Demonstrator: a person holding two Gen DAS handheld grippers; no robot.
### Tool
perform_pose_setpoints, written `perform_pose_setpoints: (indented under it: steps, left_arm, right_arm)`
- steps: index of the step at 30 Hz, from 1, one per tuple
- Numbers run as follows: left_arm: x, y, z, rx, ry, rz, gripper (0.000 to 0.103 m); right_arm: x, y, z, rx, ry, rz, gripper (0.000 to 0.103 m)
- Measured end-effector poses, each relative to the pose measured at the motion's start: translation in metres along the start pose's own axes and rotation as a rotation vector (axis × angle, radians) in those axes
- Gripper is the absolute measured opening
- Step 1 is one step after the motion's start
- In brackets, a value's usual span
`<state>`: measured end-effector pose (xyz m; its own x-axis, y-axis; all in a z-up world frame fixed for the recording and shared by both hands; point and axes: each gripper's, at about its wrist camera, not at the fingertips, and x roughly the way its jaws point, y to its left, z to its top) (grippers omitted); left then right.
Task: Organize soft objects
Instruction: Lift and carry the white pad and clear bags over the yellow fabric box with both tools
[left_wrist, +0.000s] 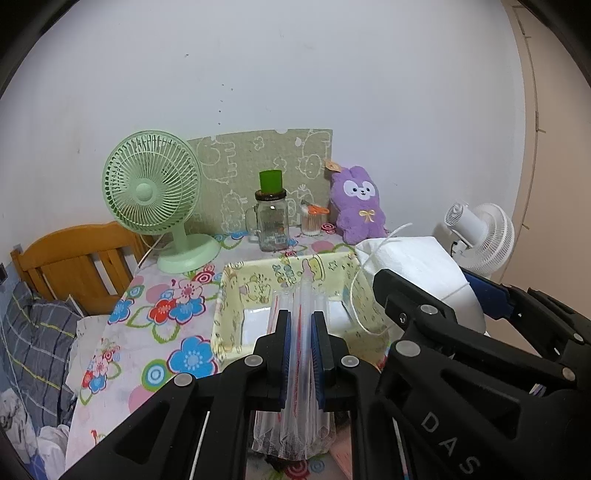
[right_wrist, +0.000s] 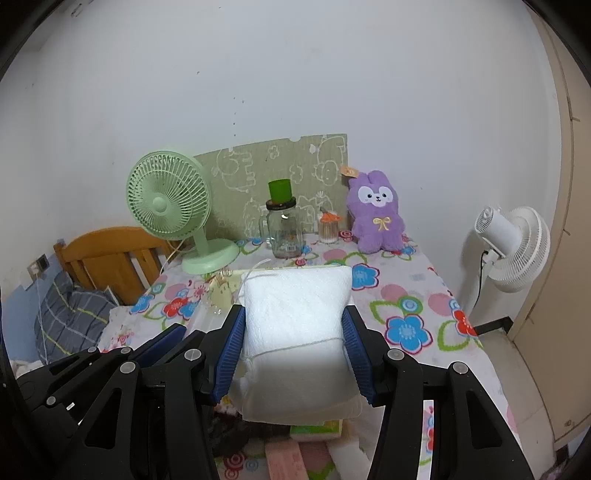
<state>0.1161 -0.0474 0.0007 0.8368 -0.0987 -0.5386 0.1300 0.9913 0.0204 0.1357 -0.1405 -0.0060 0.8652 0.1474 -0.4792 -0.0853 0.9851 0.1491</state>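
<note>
While the table (right_wrist: 402, 306) with its flowery cloth fills most of the room, a wooden bed end (right_wrist: 107, 258) stands at its left side and a white fan (right_wrist: 513, 247) stands on the floor at its right. At the back of the table a green fan (right_wrist: 170, 206) sits by a green board with drawn animals (right_wrist: 280, 166) that leans on the wall. A purple plush bunny (right_wrist: 376, 218) sits up at the back right, near a glass jar (right_wrist: 284, 232) with a green cup on its lid. Nearer to me is a yellow tray (left_wrist: 258, 291) with cartoon pictures.

Over the tray's right side, the right gripper (right_wrist: 293, 350) holds a soft white bundle (right_wrist: 295, 325) tied with thin string, its blue pads pressing in on both sides. Just left of it, the left gripper (left_wrist: 301, 332) is squeezed tight on a clear plastic zip bag (left_wrist: 301, 369), which hangs folded between the pads above the near edge of the tray.
</note>
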Motion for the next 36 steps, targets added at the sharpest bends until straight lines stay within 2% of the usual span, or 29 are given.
perform_pose_setpoints:
  steps: [16, 20, 30, 31, 32, 34, 36]
  left_arm:
    - [0.052, 0.007, 0.029, -0.014, 0.008, 0.025, 0.008]
    - [0.067, 0.012, 0.037, -0.028, 0.016, 0.008, 0.008]
    - [0.114, 0.019, 0.034, -0.065, 0.069, 0.017, 0.012]
    - [0.117, 0.020, 0.033, -0.069, 0.072, 0.020, 0.020]
    - [0.120, 0.021, 0.032, -0.076, 0.069, 0.035, 0.036]
    - [0.125, 0.024, 0.030, -0.084, 0.073, 0.054, 0.052]
    - [0.131, 0.026, 0.028, -0.094, 0.093, 0.051, 0.061]
  right_arm:
    - [0.057, -0.005, 0.029, 0.002, 0.014, 0.004, 0.057]
    - [0.071, -0.005, 0.037, 0.009, 0.013, -0.011, 0.057]
    - [0.115, -0.012, 0.035, 0.027, 0.067, -0.052, 0.057]
    - [0.120, -0.012, 0.034, 0.026, 0.075, -0.051, 0.057]
    - [0.123, -0.012, 0.033, 0.027, 0.079, -0.050, 0.057]
    - [0.130, -0.011, 0.031, 0.024, 0.086, -0.046, 0.057]
    - [0.135, -0.010, 0.029, 0.020, 0.093, -0.038, 0.057]
